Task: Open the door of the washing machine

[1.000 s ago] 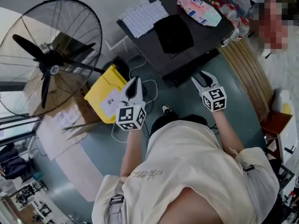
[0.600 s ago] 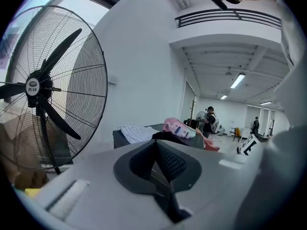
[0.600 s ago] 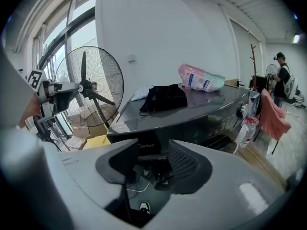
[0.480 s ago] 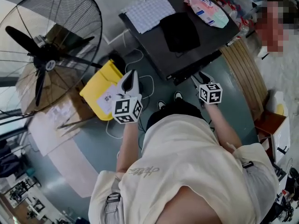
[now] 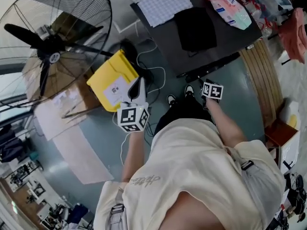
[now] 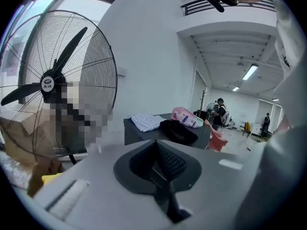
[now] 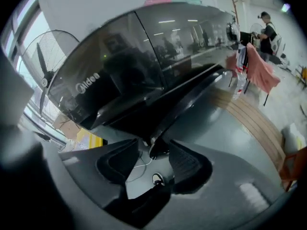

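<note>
The washing machine (image 5: 228,44) is a black box seen from above at the top of the head view; its glossy dark front (image 7: 144,66) with the door fills the right gripper view. My right gripper (image 5: 206,84) hangs low in front of that face, pointing down. Its jaws (image 7: 152,150) stand open, with the curved black door edge (image 7: 192,99) just ahead of the fingertips and nothing pressed between the pads. My left gripper (image 5: 139,83) is held off to the left above the yellow box, jaws shut (image 6: 157,150) and empty, facing the machine's side.
On the machine lie a checked cloth (image 5: 165,4), a black garment (image 5: 194,28) and a pink packet (image 5: 230,8). A large standing fan (image 5: 50,47), a yellow box (image 5: 115,85), cardboard (image 5: 62,114) and floor cables (image 5: 148,75) sit left. A wooden slatted strip (image 5: 261,80) runs along the right.
My right gripper has dropped down in front of the machine and tipped to point downward. The left gripper has shifted only a little.
</note>
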`<state>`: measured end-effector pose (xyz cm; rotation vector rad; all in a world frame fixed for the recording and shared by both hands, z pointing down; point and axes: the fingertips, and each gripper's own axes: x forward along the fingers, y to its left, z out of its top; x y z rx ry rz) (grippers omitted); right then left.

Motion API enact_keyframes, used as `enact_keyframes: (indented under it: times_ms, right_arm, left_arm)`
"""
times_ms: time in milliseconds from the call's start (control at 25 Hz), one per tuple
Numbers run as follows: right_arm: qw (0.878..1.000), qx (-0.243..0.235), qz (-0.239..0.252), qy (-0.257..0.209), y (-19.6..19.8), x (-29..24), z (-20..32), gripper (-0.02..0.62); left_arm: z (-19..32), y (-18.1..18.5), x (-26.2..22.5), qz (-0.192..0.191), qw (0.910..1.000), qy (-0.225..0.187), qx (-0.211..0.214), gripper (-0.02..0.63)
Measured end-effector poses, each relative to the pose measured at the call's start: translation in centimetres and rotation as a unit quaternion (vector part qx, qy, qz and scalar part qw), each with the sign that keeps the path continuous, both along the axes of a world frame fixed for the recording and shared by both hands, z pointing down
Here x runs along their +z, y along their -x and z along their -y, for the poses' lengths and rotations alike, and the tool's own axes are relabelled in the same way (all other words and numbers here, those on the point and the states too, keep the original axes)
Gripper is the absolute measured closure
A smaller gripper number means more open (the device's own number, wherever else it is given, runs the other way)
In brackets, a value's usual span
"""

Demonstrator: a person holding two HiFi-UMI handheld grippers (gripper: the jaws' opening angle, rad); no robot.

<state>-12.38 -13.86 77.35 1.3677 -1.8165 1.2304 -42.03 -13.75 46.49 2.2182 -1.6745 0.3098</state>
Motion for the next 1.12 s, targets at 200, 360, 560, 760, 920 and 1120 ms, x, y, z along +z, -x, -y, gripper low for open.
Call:
enact_keyframes:
  times_ms: [200,360,560,760,920,1120]
  right_arm:
    - [0.997,0.045,0.028,0.05,1.1,4.4,-0.7,0.382]
    - [0.997,0.009,0.001,0.073,2.9,6.7,-1.1,0.379]
    - [0.996,0.004,-0.017,0.084,3.9,8.0,0.0,0.379]
    - [0.995,0.02,-0.022,0.098,3.7,8.9,0.6,0.381]
    - [0.993,0.028,-0.045,0.11,3.4,8.7,0.5,0.417]
    - [0.988,0.083,-0.049,0.125,3.5,8.7,0.6,0.416]
  left_arm:
    - [-1.0,0.4,1.0,0.016,0.9994,0.023,-0.018,0.589]
    - [-1.6,1.1,1.4,0.013,0.9984,0.036,-0.041,0.589]
    - [-2.2,0.6,2.1,0.009,0.9978,0.05,-0.042,0.589]
    - [-2.8,0.9,2.5,0.011,0.997,0.056,-0.052,0.589]
    - [-3.5,2.0,2.4,0.015,0.9957,0.062,-0.068,0.589]
    - [-3.9,2.8,2.4,0.015,0.9949,0.068,-0.074,0.589]
